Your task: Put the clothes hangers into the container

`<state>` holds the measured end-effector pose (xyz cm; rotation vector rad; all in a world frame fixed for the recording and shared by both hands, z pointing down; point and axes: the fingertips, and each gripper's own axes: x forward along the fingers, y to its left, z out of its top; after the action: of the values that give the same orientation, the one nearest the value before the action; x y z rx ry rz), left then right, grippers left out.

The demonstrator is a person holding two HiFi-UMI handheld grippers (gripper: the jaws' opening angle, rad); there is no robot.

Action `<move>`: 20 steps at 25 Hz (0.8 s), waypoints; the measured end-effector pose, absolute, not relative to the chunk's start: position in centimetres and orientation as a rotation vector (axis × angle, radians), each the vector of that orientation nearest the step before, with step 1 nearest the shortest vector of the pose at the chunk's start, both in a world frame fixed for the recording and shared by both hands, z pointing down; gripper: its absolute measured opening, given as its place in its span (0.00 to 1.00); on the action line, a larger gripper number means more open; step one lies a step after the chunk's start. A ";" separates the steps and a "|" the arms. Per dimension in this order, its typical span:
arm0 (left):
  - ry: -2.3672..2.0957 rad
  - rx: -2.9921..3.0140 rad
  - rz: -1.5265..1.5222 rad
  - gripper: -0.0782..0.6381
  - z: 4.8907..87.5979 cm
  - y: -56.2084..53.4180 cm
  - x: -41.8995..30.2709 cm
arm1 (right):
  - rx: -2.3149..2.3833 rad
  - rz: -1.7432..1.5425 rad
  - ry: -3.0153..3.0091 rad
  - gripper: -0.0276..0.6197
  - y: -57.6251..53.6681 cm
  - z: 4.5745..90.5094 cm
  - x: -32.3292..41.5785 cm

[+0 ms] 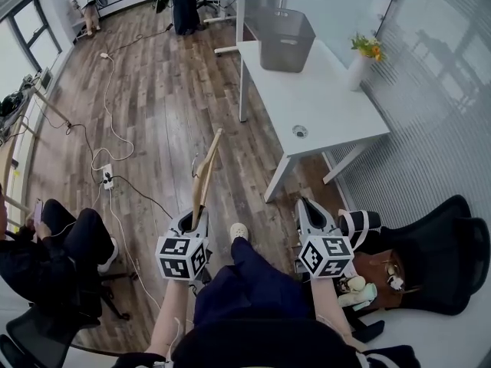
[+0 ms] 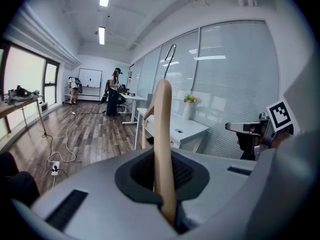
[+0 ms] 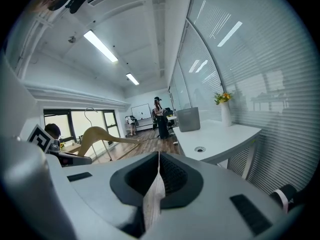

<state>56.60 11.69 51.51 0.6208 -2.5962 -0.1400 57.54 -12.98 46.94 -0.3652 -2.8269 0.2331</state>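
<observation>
Between left tongs point(image 1: 196, 218) — wooden hanger point(image 1: 207, 171) clamped, jutting forward; right tongs point(image 3: 157, 173) closed.

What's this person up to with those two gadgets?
A person holds a gripper in each hand. The left gripper is clamped on a wooden clothes hanger; the right gripper is shut and empty. The grey container stands on the white table ahead, so the hanger is not in it yet.
</observation>
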 end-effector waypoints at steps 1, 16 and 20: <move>-2.593 0.618 -0.145 0.14 51.5 11.7 56.3 | -0.368 0.231 -2.827 0.09 -13.0 46.9 57.2; -2.584 0.630 -0.133 0.14 51.9 11.2 47.6 | -0.352 0.232 -2.817 0.09 -13.7 47.6 48.8; -2.587 0.627 -0.129 0.14 51.7 11.4 44.8 | -0.362 0.236 -2.818 0.09 -13.4 47.5 45.8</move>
<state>44.82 11.37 51.70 0.6266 -2.5866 -0.1287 45.81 -13.41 47.49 -0.3620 -2.8178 0.2362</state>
